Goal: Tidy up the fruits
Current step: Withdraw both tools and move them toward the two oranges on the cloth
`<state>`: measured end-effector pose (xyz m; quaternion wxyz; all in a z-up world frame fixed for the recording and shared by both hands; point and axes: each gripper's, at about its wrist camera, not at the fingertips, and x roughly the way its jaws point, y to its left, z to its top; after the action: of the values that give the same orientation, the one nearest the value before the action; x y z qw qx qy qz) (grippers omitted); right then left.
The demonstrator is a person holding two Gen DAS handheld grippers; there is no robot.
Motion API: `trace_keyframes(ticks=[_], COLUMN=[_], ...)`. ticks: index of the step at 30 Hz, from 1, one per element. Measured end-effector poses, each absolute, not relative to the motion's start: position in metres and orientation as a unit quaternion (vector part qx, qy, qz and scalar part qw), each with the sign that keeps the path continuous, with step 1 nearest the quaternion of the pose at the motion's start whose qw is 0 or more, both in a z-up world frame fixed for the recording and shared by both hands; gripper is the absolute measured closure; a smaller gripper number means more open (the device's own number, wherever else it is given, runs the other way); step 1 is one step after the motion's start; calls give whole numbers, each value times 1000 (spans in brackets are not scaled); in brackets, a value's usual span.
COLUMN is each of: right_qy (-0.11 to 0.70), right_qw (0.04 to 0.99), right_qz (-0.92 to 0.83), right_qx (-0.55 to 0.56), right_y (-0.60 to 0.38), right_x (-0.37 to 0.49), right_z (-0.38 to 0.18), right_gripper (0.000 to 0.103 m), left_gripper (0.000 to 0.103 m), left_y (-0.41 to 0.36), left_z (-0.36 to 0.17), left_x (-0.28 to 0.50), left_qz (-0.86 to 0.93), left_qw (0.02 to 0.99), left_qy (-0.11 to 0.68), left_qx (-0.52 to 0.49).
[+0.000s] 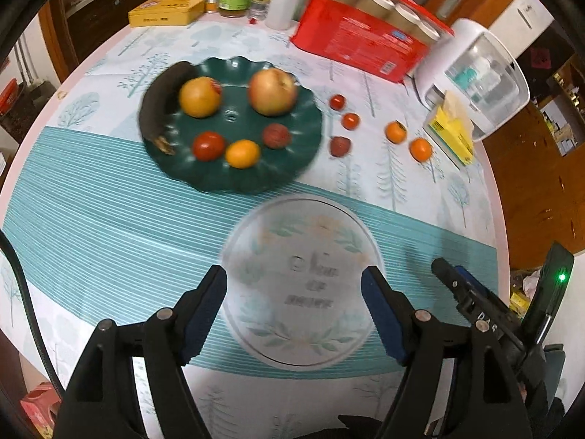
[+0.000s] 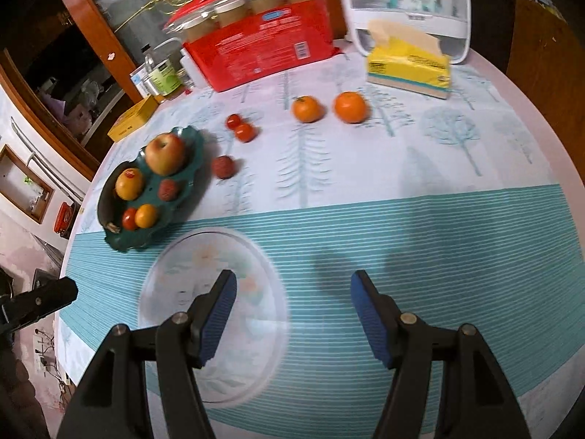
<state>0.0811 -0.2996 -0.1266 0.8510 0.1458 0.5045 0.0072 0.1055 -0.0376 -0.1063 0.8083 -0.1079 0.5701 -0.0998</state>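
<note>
Fruits: green plate [image 1: 234, 179] holds apple [image 1: 272, 91], blackened banana [image 1: 157, 106], four smaller blurred fruits; both grippers' fingers apart, empty.

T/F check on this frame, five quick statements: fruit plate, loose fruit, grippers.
1. Both hand-held grippers, left and right, are open and hold nothing. True.
2. The green plate holds a banana. True.
3. Two oranges lie loose near the tissue box. True.
4. The pale round plate holds an apple. False: no fruit on it.
5. All fruit is already on the green plate. False: small fruits lie on the tablecloth.
</note>
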Motion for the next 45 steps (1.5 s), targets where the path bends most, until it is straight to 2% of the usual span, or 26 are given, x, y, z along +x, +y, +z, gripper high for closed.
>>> trace_keyframes(ticks=[10,22,27,32,38,45], right_qy=[491,447,428,407,404,400], right_qw=[862,890,901,911,913,914], right_qz=[7,36,40,39,41,53], right_qx=[125,80,60,53,42,41], right_y=[-368,-393,-392,-386,-372,-359], right_x=[95,151,180,205,225,236], right_z=[-114,-95,-89,-89,-108,-140], right_gripper=[37,34,30,26,26,26], left_gripper=[28,28,28,22,22,22], left_y=[-102,-152,-165,-179,-190,-196], left_z=[-81,-65,-69,-78,-110,-135], left_x=[138,232,271,299,317,327], left_qz=[-134,-145,-149,-163,-190,-234], left_qw=[792,799,794,792,775,777], left_qy=[592,583,589,588,602,582], left_qx=[-69,-27,-30,-24,-41,-54])
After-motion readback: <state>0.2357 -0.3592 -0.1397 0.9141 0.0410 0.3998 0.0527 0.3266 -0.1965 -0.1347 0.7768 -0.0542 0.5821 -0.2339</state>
